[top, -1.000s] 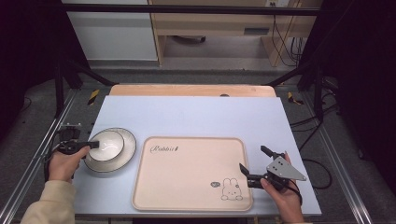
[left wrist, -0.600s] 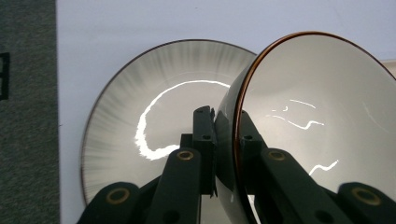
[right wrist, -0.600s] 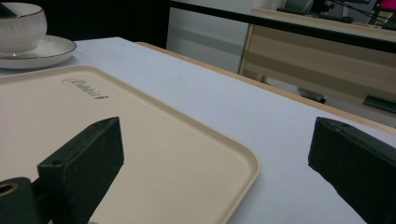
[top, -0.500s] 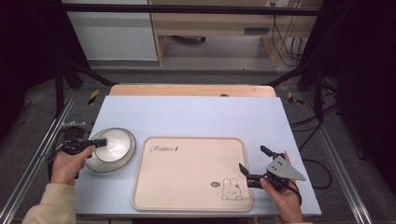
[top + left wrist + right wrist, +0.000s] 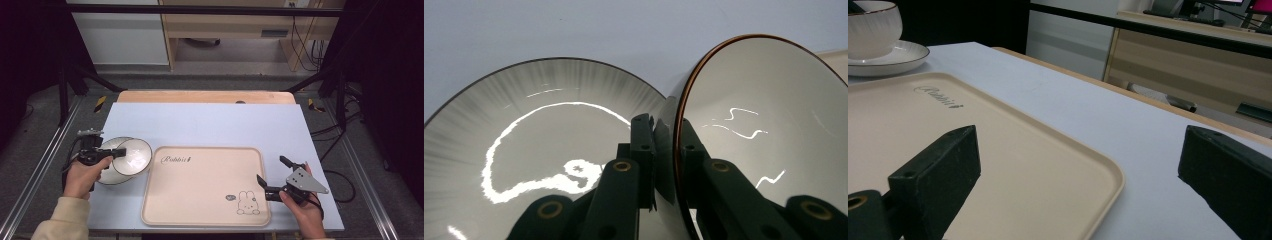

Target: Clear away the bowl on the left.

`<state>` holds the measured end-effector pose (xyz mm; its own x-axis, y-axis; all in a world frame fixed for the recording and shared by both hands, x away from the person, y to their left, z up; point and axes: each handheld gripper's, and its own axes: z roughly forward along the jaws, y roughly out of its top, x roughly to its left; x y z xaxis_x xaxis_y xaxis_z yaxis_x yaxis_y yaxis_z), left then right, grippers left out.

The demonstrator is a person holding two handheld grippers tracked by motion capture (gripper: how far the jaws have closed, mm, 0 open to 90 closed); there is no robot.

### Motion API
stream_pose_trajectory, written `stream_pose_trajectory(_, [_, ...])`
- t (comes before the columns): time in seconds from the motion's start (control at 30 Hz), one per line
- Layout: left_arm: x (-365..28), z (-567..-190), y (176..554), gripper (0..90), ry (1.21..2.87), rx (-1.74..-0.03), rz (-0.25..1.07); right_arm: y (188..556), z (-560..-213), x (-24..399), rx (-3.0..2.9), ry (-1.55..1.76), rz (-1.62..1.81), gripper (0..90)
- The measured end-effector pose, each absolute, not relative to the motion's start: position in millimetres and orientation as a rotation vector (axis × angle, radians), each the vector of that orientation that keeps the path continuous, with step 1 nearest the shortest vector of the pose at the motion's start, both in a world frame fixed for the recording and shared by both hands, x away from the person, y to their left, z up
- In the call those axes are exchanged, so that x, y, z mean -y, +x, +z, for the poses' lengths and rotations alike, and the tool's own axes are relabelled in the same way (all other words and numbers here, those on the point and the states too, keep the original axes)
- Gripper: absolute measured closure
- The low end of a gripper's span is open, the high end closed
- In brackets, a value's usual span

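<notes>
A white bowl [image 5: 134, 152] with a brown rim hangs tilted over the right edge of a white plate [image 5: 107, 175] at the table's left. My left gripper [image 5: 118, 153] is shut on the bowl's rim. In the left gripper view the jaws pinch the bowl [image 5: 764, 125] wall between them at my left gripper [image 5: 663, 126], with the plate [image 5: 524, 145] below. A beige tray [image 5: 200, 195] with a rabbit drawing lies in the middle. My right gripper [image 5: 272, 170] stands open at the tray's right edge, nothing between its jaws. The right gripper view shows my right gripper [image 5: 1080, 145] over the tray [image 5: 998, 165] corner.
The table's pale blue top [image 5: 210, 122] has free room behind the tray. A wooden strip [image 5: 205, 96] runs along the far edge. Black frame legs and cables [image 5: 335, 125] stand on the floor to the right.
My left gripper has carried the bowl rightward and a little upward, off the plate's middle toward the tray, tilting it. The right gripper has stayed still.
</notes>
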<state>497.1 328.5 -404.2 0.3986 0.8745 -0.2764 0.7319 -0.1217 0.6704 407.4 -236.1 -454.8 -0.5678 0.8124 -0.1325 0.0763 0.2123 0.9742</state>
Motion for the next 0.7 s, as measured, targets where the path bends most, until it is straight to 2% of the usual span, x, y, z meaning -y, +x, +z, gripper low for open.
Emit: stream_pose_trajectory(0.7, [-299.3, -402.4, 494.9, 82.4, 1.936, -1.304, 0.219, 407.1, -454.4, 236.7, -1.817, 0.830, 1.408, 3.6])
